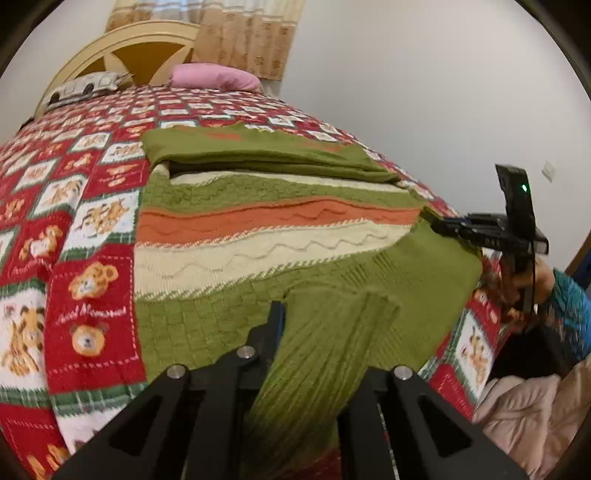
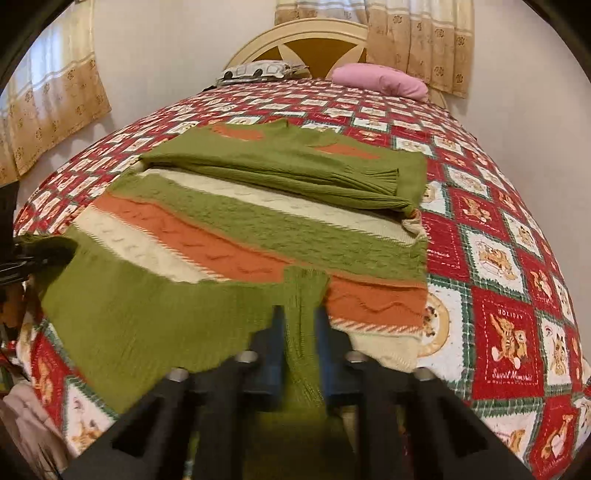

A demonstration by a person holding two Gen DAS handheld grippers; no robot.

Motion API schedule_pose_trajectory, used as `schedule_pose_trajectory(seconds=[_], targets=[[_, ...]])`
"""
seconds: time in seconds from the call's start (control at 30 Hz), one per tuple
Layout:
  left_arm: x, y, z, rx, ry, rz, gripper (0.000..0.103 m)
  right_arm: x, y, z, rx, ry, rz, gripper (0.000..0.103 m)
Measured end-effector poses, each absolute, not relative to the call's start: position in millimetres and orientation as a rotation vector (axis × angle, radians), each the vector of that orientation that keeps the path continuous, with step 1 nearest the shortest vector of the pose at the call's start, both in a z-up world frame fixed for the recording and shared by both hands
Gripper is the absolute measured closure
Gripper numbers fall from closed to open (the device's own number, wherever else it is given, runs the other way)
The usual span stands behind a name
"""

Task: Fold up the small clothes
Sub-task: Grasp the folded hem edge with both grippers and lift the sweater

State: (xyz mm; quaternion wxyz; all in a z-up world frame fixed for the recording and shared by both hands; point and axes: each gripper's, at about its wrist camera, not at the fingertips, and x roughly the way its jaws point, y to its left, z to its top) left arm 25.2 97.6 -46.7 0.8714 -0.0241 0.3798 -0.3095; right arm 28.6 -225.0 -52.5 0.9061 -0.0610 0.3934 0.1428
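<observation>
A green, cream and orange striped sweater (image 2: 236, 221) lies across the near half of the bed's red patchwork quilt (image 2: 491, 258), sleeves folded over its top. Each gripper is clamped on its ribbed green hem at the quilt's near edge: the left gripper (image 1: 321, 332) and the right gripper (image 2: 301, 332).

Left gripper (image 1: 317, 314) clamps the green sweater's (image 1: 258, 206) hem on the quilt (image 1: 85, 258).

At the top of my left wrist view I see a cream arched headboard (image 1: 122, 44) against a plain white wall (image 1: 406, 81), with tan patterned curtains (image 1: 243, 33) hanging beside it. A red patchwork quilt (image 1: 85, 206) covers the bed; a pink pillow (image 1: 214, 75) lies near its head. In the right wrist view, upper left, daylight glows through another curtain (image 2: 48, 96).
</observation>
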Motion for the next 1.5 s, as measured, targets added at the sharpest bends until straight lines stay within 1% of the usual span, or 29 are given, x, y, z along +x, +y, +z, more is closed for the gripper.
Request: schedule_pose_trajectory(seconds=[0.07,0.17,0.27,0.37,0.5,0.77,1.2,1.5], targets=[[23.1,97.5,-40.9,-0.053,0.781,-0.631,0.097,23.6,-226.8,-45.3,-0.118,0.811,0.288,0.093],[25.3,98.3,-24.0,-0.053,0.753,-0.623,0.096,14.3,-237.0,-19.8,-0.05,0.762,0.298,0.093],[42.7,103.0,-3.1,-0.091,0.743,-0.574,0.096,18.5,-248.1,5.3,0.044,0.71,0.315,0.093],[64.9,108.9,9.8,-0.155,0.744,-0.544,0.096,27.5,-251.8,23.4,0.073,0.662,0.286,0.093],[87.9,102.1,18.3,-0.129,0.739,-0.488,0.096,44.9,-250.2,35.3,0.085,0.624,0.257,0.093],[140.5,95.8,20.1,-0.159,0.767,-0.413,0.096,74.4,-246.7,40.8,0.099,0.593,0.181,0.093],[222.6,84.3,24.0,-0.215,0.785,-0.351,0.097,143.8,-256.0,42.9,0.121,0.589,0.108,0.093],[277.3,68.7,20.9,-0.205,0.807,-0.323,0.097,191.9,-262.3,36.5,0.116,0.594,0.069,0.094]])
